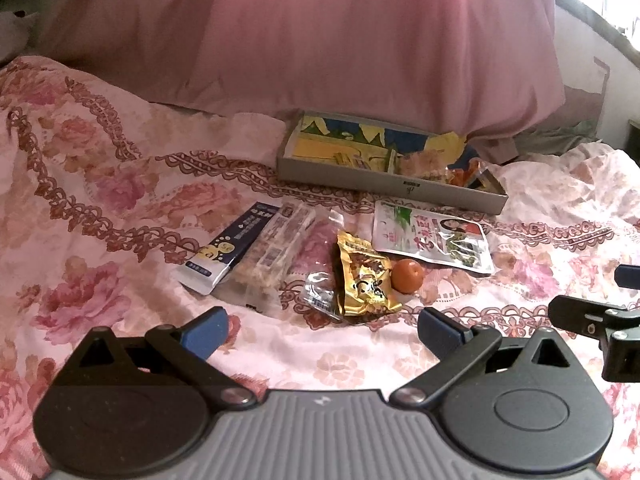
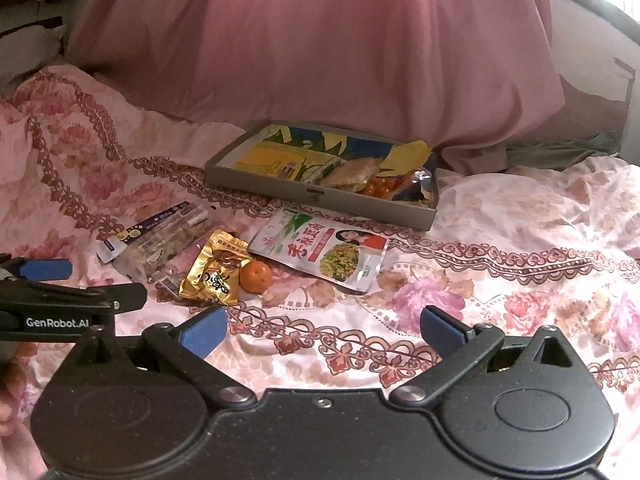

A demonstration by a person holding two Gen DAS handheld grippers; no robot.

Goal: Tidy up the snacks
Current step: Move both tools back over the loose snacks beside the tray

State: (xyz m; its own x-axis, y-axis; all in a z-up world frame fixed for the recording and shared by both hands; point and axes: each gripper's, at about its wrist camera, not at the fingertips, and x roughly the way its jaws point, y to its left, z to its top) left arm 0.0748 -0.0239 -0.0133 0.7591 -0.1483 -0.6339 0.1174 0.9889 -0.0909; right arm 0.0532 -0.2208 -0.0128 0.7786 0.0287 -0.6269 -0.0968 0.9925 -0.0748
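Cardboard tray (image 2: pixel 280 196) lies on the floral bedspread (image 2: pixel 520 220), already partly filled, likely the sorting target; loose snack packets (image 1: pixel 362 268) and an orange (image 1: pixel 407 276) wait just before it (unsorted), while left gripper (image 1: pixel 322 328) and right gripper (image 2: pixel 322 326) hover with jaws apart, empty

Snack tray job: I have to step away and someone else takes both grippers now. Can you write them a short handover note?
Left gripper: open, empty, hovering over the floral bedspread.
Right gripper: open, empty, beside the left one.
Done: the grey tray near the pink pillow already holds several packets.
Left, all loose on the bedspread in front of the tray: white-green pouch, small orange, gold packet, clear-wrapped pink snack, clear-wrapped bar, dark blue packet.
The gold packet and orange lie nearest both grippers.
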